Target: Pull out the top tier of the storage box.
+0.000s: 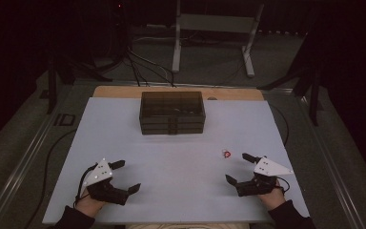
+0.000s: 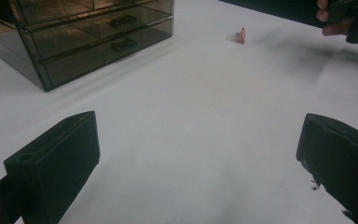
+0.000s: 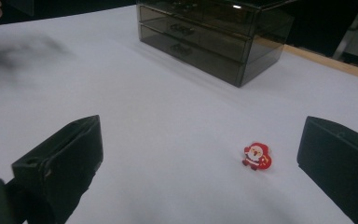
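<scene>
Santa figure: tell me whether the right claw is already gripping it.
No. The Santa figure lies free on the white table, between the open right claw jaws, untouched.

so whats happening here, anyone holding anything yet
Nothing is held yet. A person rests a left gripper and a right gripper low over the white table, both with jaws wide open and nothing between them. A small Santa figure lies on the table just ahead of the right gripper. A dark see-through drawer box stands at the far side, its drawers closed.
</scene>
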Demonstrator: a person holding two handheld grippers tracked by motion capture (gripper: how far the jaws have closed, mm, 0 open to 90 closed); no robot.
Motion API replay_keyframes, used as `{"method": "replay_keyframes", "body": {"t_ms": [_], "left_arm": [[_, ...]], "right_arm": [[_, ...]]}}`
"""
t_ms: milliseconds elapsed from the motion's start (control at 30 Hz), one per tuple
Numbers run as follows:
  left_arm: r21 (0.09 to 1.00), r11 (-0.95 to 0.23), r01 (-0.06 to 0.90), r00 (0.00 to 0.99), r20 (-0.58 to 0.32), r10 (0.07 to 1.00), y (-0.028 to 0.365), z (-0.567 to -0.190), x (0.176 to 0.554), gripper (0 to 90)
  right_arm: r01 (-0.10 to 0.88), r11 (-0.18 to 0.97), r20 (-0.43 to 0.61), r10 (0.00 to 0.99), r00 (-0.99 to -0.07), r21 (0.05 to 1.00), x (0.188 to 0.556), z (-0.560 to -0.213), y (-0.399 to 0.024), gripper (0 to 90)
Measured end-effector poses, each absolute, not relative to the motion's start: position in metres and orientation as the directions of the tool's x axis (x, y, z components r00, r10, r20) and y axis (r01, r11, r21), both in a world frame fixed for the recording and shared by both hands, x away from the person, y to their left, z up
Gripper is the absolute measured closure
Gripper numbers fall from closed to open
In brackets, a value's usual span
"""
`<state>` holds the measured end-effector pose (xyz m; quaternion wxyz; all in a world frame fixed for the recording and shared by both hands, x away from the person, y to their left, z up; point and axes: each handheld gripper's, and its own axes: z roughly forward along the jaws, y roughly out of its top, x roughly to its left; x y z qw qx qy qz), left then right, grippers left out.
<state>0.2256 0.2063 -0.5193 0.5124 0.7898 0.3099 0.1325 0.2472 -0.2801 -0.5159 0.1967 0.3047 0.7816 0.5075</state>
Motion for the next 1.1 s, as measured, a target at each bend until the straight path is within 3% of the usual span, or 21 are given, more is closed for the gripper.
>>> {"method": "replay_keyframes", "body": {"t_ms": [733,1100], "left_arm": [[0.900,-0.292,0.324,0.767,-0.069,0.638,0.206,-0.519,0.223,0.0],[0.896,-0.301,0.326,0.778,-0.073,0.625,0.205,-0.519,0.222,0.0]], "right_arm": [[0.240,0.354,-0.065,0.668,-0.741,0.904,0.245,-0.515,-0.272,0.3],[0.253,0.334,-0.044,0.677,-0.735,0.908,0.243,-0.509,-0.269,0.3]]}}
